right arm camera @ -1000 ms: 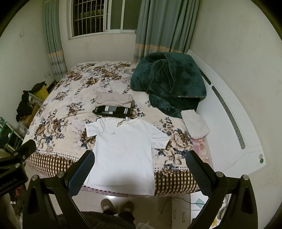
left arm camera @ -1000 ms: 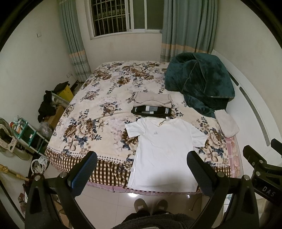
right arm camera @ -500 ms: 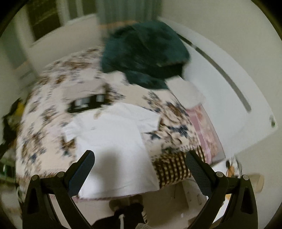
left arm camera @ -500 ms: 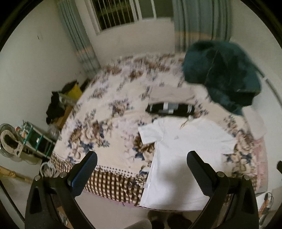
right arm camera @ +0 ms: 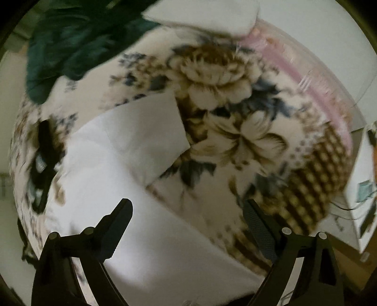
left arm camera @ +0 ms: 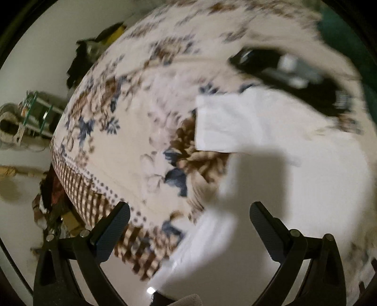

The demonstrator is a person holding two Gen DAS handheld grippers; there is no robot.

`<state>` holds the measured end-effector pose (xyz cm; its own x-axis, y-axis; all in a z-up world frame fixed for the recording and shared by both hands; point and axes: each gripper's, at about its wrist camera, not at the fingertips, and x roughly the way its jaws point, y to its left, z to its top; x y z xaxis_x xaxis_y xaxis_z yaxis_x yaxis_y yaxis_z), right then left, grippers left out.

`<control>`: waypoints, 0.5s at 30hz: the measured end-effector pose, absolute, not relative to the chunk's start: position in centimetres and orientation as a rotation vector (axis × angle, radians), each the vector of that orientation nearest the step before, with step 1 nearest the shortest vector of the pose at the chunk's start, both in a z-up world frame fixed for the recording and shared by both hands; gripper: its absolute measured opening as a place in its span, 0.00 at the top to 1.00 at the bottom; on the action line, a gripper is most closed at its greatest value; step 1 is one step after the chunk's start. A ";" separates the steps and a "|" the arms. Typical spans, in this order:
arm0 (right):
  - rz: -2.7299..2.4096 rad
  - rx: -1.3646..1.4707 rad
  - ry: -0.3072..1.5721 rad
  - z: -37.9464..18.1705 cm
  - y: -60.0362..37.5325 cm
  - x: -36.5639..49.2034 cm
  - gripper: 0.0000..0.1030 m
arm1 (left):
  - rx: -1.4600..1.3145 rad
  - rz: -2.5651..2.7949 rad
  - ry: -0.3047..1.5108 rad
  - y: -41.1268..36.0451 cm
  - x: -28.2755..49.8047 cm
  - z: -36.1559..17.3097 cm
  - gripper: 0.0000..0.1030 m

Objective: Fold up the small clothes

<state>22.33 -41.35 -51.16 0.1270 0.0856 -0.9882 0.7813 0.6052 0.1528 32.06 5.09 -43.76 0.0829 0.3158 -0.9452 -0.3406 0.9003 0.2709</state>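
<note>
Left wrist view: the left gripper [left arm camera: 189, 231] hangs over the near edge of the bed [left arm camera: 122, 146] with its jaws spread wide and nothing between them. One white T-shirt [left arm camera: 294, 179] lies flat and unfolded ahead of it and toward its right finger; one sleeve [left arm camera: 226, 127] sticks out straight ahead. A shadow falls across the shirt near that finger. Beyond the shirt's collar lies one dark folded garment [left arm camera: 289, 75] with pale stripes, which looks already done. A strip of green blanket [left arm camera: 339, 35] shows at the far right. The picture is blurred, so finer detail is lost.

Right wrist view: the right gripper [right arm camera: 187, 231] points down at the bed, its jaws wide but closing, with nothing yet pressed between them. The shirt's side edge runs between the fingers; the cloth spreads under the left finger, and the other sleeve [right arm camera: 150, 131] lies ahead. The dark garment shows as a smear at far left. One pale pillow [right arm camera: 202, 14] sits far ahead beside the blanket.

By the look of it, folding of this shirt has not begun: both sleeves lie out and no crease shows. The grasp and every fold remain.
</note>
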 end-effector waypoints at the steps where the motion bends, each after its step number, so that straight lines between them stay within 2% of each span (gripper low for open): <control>1: -0.604 0.804 1.386 -52.9 -41.5 22.8 0.07 | -0.023 0.485 1.418 5.5 33.0 -45.6 0.00; 5: -0.593 0.785 1.417 -58.0 -41.1 24.4 0.07 | -0.175 0.517 1.458 9.6 36.8 -52.1 0.00; 8: -0.595 0.784 1.402 -60.6 -41.2 25.0 0.07 | -0.431 0.532 1.358 13.9 38.9 -54.4 0.03; 10: -0.592 0.812 1.387 -62.0 -41.1 25.1 0.07 | -0.517 0.484 1.321 15.1 40.0 -55.6 0.22; 12: -0.586 0.883 1.360 -63.5 -41.2 24.8 0.07 | -0.505 0.428 1.315 15.0 41.3 -56.6 0.80; 13: -0.579 0.953 1.320 -64.2 -41.4 24.5 0.07 | -0.489 0.421 1.305 14.8 41.5 -56.7 0.91; 14: -0.583 1.004 1.281 -64.5 -41.5 24.1 0.07 | -0.480 0.415 1.280 14.7 41.5 -56.3 0.97; 15: -0.585 1.062 1.234 -64.7 -41.8 23.6 0.07 | -0.474 0.419 1.261 14.9 41.4 -55.9 0.98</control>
